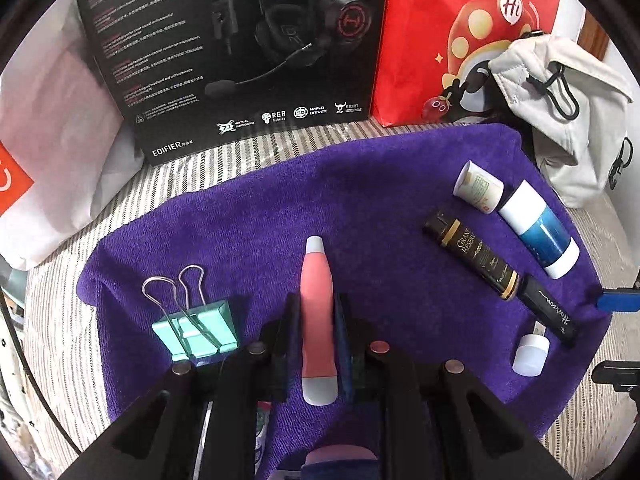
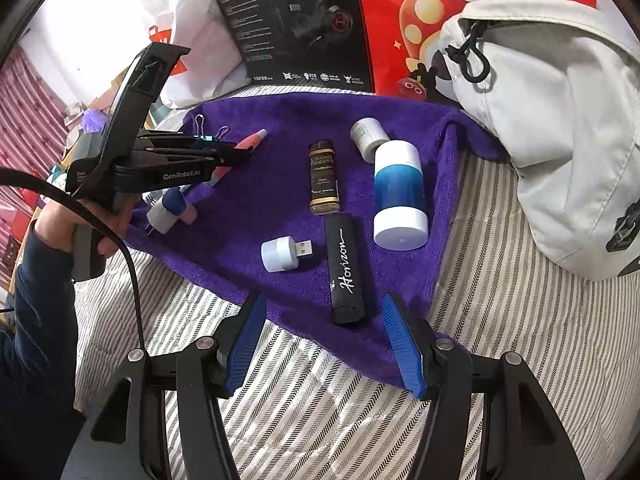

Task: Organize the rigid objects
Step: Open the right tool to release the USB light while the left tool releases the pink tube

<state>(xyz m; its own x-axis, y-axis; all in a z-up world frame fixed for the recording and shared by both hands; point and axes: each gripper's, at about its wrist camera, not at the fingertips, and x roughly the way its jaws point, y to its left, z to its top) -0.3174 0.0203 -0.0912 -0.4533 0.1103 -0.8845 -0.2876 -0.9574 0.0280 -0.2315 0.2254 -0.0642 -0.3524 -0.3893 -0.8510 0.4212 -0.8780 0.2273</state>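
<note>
The left claw (image 1: 316,320) pinches the pink pen (image 1: 317,312) mid-barrel over the purple towel (image 1: 360,184); it looks light, stiff, smooth, likely slippery; the right claw (image 2: 324,344) gapes wide, empty.

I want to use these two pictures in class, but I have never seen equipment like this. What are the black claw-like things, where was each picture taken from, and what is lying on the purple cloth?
No robot here: a person holds a two-finger gripper in each hand, each carrying a camera looking along its fingers. The left camera shows the left gripper shut on a pink pen-shaped object. The right camera shows the right gripper open and empty, with the person's hand holding the left one. On the purple towel lie a green binder clip, a white USB light, a black Horizon stick, a Grand Reserve tube, a blue and white bottle and a small white bottle.
</note>
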